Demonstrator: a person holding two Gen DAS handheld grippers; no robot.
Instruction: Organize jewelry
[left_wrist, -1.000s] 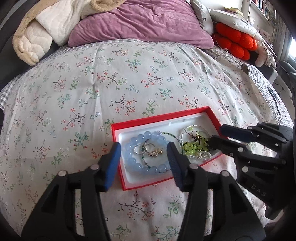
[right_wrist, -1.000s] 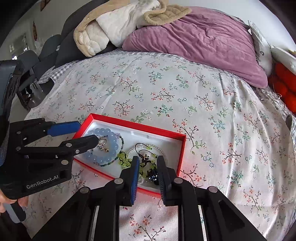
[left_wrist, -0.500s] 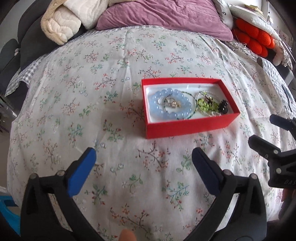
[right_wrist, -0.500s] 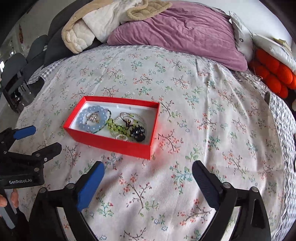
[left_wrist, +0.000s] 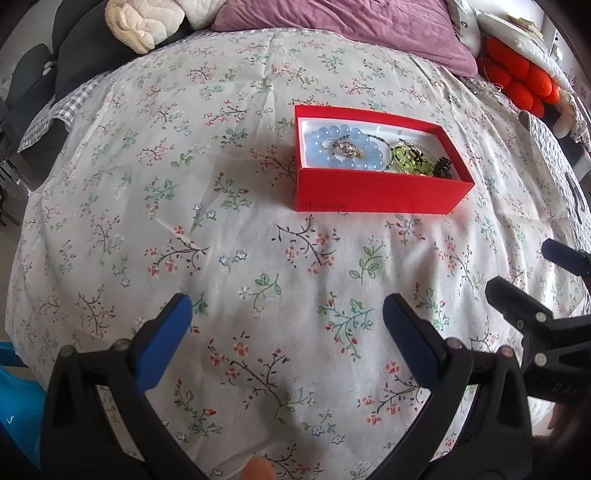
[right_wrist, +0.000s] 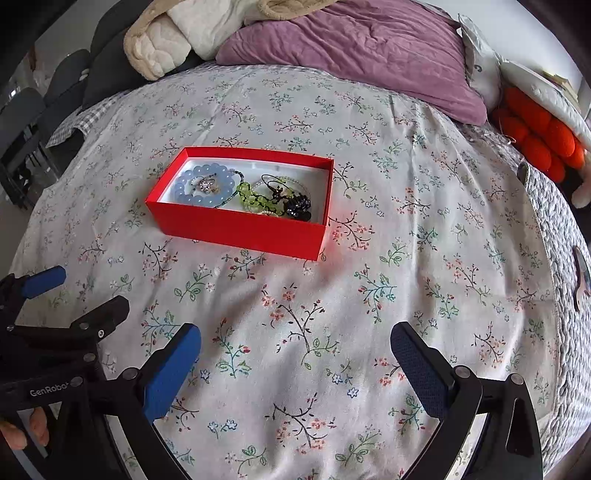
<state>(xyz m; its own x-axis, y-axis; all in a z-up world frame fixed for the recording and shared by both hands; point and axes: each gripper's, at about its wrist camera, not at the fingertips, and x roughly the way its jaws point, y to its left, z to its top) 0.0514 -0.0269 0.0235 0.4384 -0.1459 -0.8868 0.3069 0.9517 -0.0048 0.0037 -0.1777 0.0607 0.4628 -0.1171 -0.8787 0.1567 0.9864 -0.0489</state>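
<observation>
A red box (left_wrist: 376, 194) (right_wrist: 240, 227) with a white lining sits on the floral bedspread. Inside lie a pale blue bead bracelet (left_wrist: 334, 147) (right_wrist: 192, 182), a small metallic piece (left_wrist: 347, 148) within it, green beads (left_wrist: 408, 160) (right_wrist: 255, 197) and a black beaded piece (left_wrist: 443, 168) (right_wrist: 299, 206). My left gripper (left_wrist: 288, 332) is open and empty, well short of the box. My right gripper (right_wrist: 295, 362) is open and empty, also back from the box. Each gripper shows in the other's view, the right (left_wrist: 528, 284) and the left (right_wrist: 74, 295).
A purple pillow (right_wrist: 362, 55) and cream blanket (right_wrist: 159, 51) lie at the head of the bed. An orange cushion (right_wrist: 543, 133) is at the far right. Dark chairs (right_wrist: 29, 122) stand past the left edge. The bed edge drops off at the right.
Both grippers have pulled back from the box and opened wide. The right gripper was nearly shut over the black piece a second ago; that piece now lies in the box.
</observation>
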